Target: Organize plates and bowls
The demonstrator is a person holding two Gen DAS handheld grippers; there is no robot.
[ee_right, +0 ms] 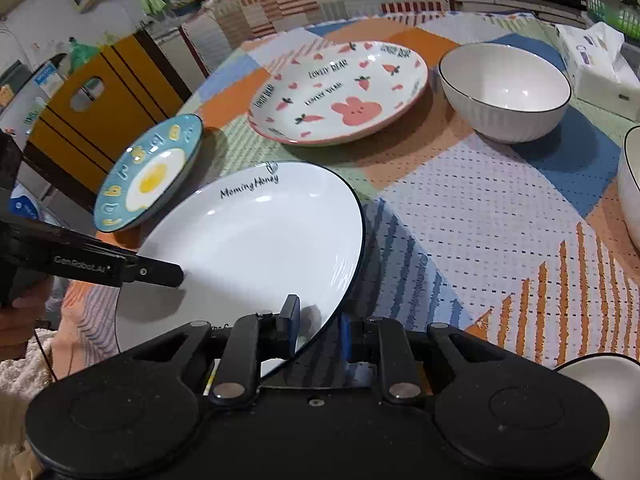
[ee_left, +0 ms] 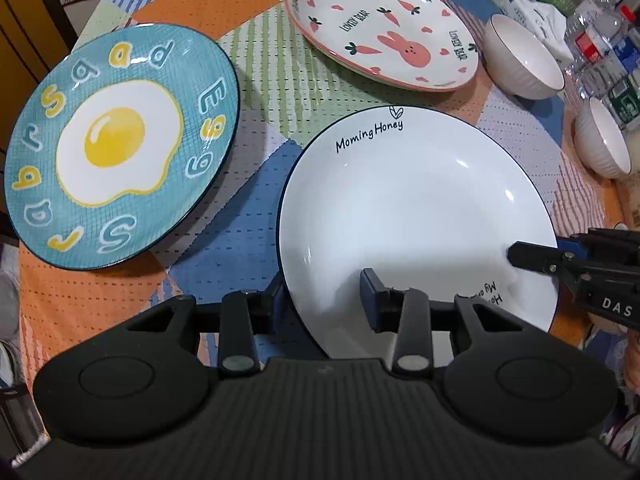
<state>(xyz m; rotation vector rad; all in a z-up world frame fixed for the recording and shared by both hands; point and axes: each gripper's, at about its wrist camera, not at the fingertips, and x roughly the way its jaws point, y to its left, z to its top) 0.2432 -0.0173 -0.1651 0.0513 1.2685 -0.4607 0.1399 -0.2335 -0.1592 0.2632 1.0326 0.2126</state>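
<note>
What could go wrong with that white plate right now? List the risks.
1. Both grippers, left gripper and right gripper, pinch only the white plate rim; uneven motion may twist it loose.
2. Swung left, it could strike the egg plate.
3. Swung right, it could knock the nearer bowl.

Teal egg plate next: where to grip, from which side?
Take the teal egg plate by its rim, one finger above and one below, as both grippers hold the white plate. Its near-left edge looks best: the plate seems to overhang the tablecloth there, and it is shallow with a thin, raised lip.
</note>
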